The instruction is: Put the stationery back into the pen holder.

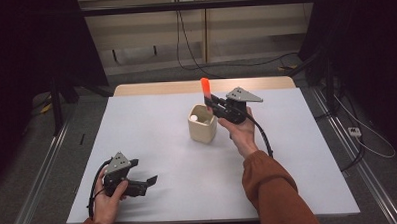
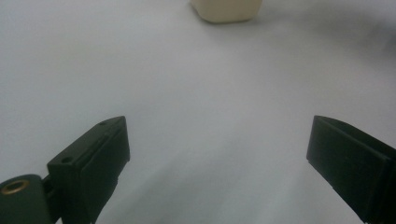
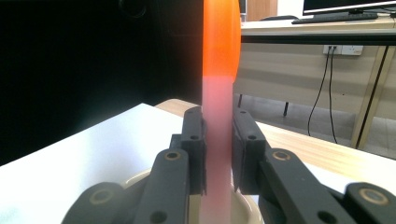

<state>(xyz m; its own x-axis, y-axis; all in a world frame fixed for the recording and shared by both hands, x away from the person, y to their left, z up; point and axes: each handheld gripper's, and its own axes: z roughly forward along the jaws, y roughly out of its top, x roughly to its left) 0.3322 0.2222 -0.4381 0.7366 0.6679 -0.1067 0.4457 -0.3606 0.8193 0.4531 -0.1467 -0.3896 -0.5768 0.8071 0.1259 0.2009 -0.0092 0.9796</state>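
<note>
Orange-tipped stick point(image 1: 205, 91), pale pink lower shaft, orange upper part: held upright in the right gripper point(image 1: 212, 102), jaws closed narrow on the pink shaft from both sides, as the right gripper view point(image 3: 217, 154) confirms. Long axis near vertical. The stick's lower end stands directly above the open mouth of the cream cup point(image 1: 202, 123), which sits near the table's middle, slightly far of centre; whether the end is already below the rim cannot be told. A small white object point(image 1: 193, 118) lies inside the cup at its left side. Judgement: the work in hand is putting the stick into the cup, and the coming move turns on that vertical line-up, stick over opening, so a straight descent should do; the white object inside may get in the way of the stick's end. Left gripper point(image 1: 148, 182) rests at the near left of the white table point(image 1: 152, 143), well apart from the cup, jaws wide with nothing between them point(image 2: 215, 154). The right hand is far nearer. No brands, labels or writing readable.
</note>
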